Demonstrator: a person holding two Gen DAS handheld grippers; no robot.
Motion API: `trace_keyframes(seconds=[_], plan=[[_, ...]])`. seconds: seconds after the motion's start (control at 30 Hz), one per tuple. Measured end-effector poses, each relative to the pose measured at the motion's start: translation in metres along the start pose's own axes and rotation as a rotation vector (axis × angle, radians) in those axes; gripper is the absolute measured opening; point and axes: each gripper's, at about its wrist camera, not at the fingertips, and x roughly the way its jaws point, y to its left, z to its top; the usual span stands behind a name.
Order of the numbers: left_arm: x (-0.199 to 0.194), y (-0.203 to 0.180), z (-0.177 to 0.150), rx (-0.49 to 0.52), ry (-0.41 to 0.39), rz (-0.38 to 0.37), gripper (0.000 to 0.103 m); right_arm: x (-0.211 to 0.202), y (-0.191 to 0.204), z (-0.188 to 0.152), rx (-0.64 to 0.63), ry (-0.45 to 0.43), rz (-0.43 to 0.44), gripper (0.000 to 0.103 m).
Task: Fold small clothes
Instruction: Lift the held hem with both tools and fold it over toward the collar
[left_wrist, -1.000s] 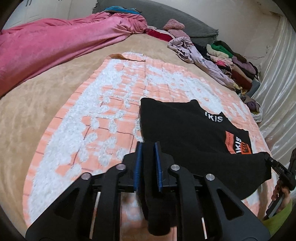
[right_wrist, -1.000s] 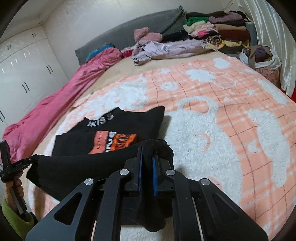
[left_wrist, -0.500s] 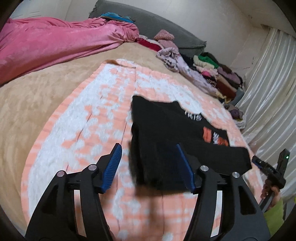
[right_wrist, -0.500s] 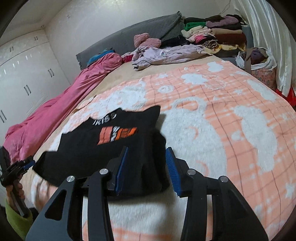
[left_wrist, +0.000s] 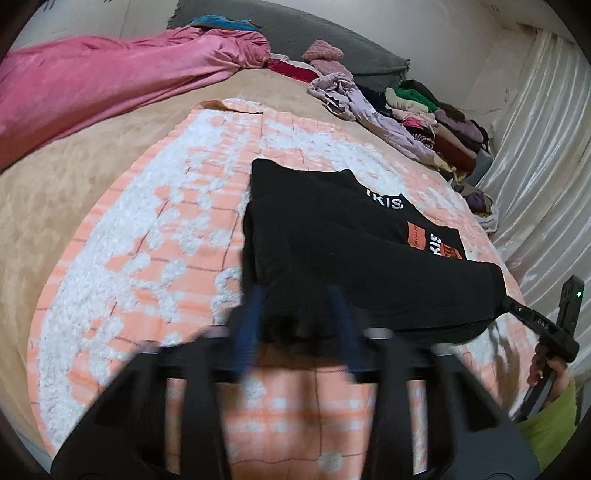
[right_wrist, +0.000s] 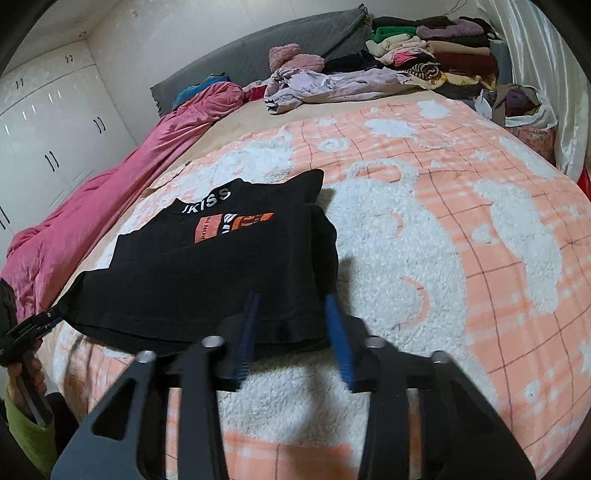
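Between our left gripper and right gripper, both released with jaws apart, the black T-shirt lies half-folded on the orange blanket. Clothes pile and pink duvet sit well apart.

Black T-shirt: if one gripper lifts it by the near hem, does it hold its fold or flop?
Probably flops: the black T-shirt is thin cloth, its hem already sagging in soft waves. The folded layers look loose, so they would likely slide apart. The fuzzy peach blanket under it may drag on the cloth if pushed.
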Motion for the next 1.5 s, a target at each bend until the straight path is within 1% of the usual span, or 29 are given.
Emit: trace_keyframes(seconds=[0.03, 0.1, 0.23, 0.37, 0.53, 0.67, 0.8, 0.83, 0.87, 1.03, 1.1, 1.17, 1.23, 1.3, 1.33, 1.37, 1.4, 1.47, 1.5], plan=[[0.001, -0.002, 0.001, 0.007, 0.003, 0.001, 0.005, 0.0, -0.001, 0.001, 0.002, -0.002, 0.006, 0.011], [0.002, -0.005, 0.005, 0.006, 0.014, -0.006, 0.005, -0.002, 0.0, 0.005, -0.004, -0.006, 0.021, 0.01], [0.003, -0.001, 0.018, -0.044, 0.006, -0.054, 0.004, -0.002, 0.003, 0.018, -0.016, -0.029, 0.045, 0.009], [0.004, 0.007, 0.039, -0.103, -0.016, -0.073, 0.004, 0.0, 0.003, 0.039, 0.0, -0.059, 0.077, 0.009], [0.016, 0.015, 0.062, -0.166, -0.02, -0.078, 0.004, 0.011, 0.002, 0.071, 0.013, -0.087, 0.077, 0.009], [0.032, 0.02, 0.08, -0.214, -0.021, -0.069, 0.004, 0.024, -0.004, 0.091, 0.042, -0.095, 0.052, 0.008], [0.052, 0.031, 0.096, -0.292, -0.018, -0.071, 0.004, 0.035, -0.011, 0.104, 0.054, -0.099, 0.013, 0.007], [0.057, 0.034, 0.098, -0.309, -0.017, -0.065, 0.004, 0.039, -0.013, 0.108, 0.057, -0.096, -0.001, 0.007], [0.063, 0.037, 0.101, -0.326, -0.015, -0.048, 0.004, 0.045, -0.016, 0.112, 0.061, -0.091, -0.022, 0.001], [0.093, 0.056, 0.104, -0.446, 0.014, -0.016, 0.005, 0.07, -0.024, 0.127, 0.075, -0.079, -0.1, 0.0], [0.1, 0.059, 0.103, -0.457, 0.015, -0.018, 0.005, 0.075, -0.027, 0.129, 0.081, -0.079, -0.118, 0.001], [0.102, 0.061, 0.102, -0.456, 0.005, -0.031, 0.005, 0.075, -0.025, 0.126, 0.074, -0.084, -0.112, 0.001], [0.1, 0.066, 0.102, -0.456, -0.006, -0.049, 0.01, 0.072, -0.02, 0.121, 0.042, -0.089, -0.114, 0.001], [0.093, 0.069, 0.105, -0.444, -0.036, -0.051, 0.014, 0.069, -0.014, 0.112, 0.006, -0.085, -0.122, 0.001], [0.086, 0.07, 0.108, -0.43, -0.058, -0.053, 0.018, 0.069, -0.011, 0.109, -0.007, -0.082, -0.121, 0.001], [0.082, 0.07, 0.11, -0.422, -0.072, -0.052, 0.02, 0.069, -0.008, 0.104, -0.02, -0.076, -0.125, 0.006], [0.074, 0.07, 0.111, -0.411, -0.092, -0.049, 0.023, 0.071, -0.006, 0.102, -0.027, -0.07, -0.128, 0.014], [0.065, 0.07, 0.112, -0.387, -0.115, -0.035, 0.024, 0.078, -0.002, 0.099, -0.043, -0.046, -0.132, 0.023], [0.062, 0.069, 0.112, -0.367, -0.124, -0.017, 0.026, 0.081, 0.0, 0.098, -0.046, -0.041, -0.139, 0.023]])
